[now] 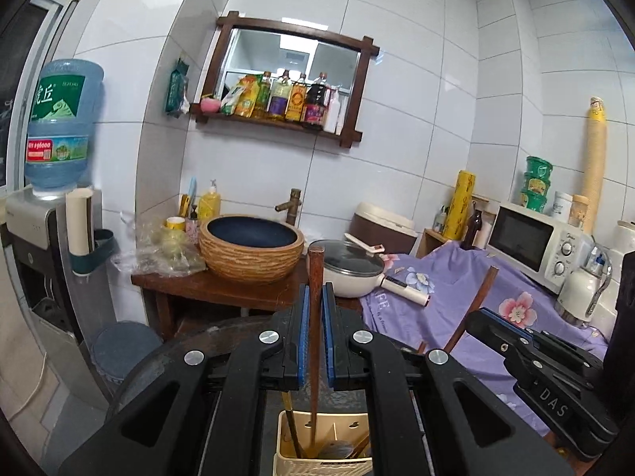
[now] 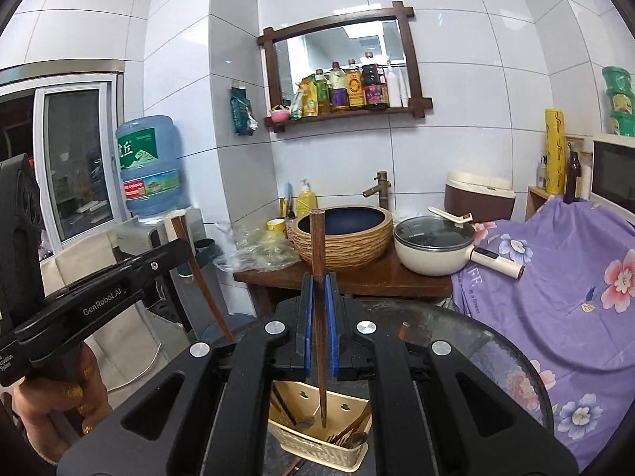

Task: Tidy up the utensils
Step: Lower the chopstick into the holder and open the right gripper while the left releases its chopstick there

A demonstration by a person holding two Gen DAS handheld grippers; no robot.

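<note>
My left gripper (image 1: 316,293) is shut on a brown wooden chopstick (image 1: 316,269) that stands upright, its lower end down in a cream utensil basket (image 1: 286,432). My right gripper (image 2: 318,277) is shut on a second brown chopstick (image 2: 317,238), also upright, its tip hanging just inside the same basket (image 2: 317,452). Other chopsticks and spoons lie in the basket's compartments. Each wrist view shows the other tool beside it: the right gripper (image 1: 478,317) with its chopstick (image 1: 482,297), and the left gripper (image 2: 180,248) with its chopstick (image 2: 198,273), held by a hand (image 2: 51,408).
The basket stands on a round dark glass table (image 2: 496,357). Behind it are a wooden stand with a woven basin (image 2: 343,238) and a lidded pot (image 2: 434,250). A purple floral cloth (image 2: 555,277) covers the right side under a microwave (image 1: 528,242); a water dispenser (image 1: 59,127) stands at the left.
</note>
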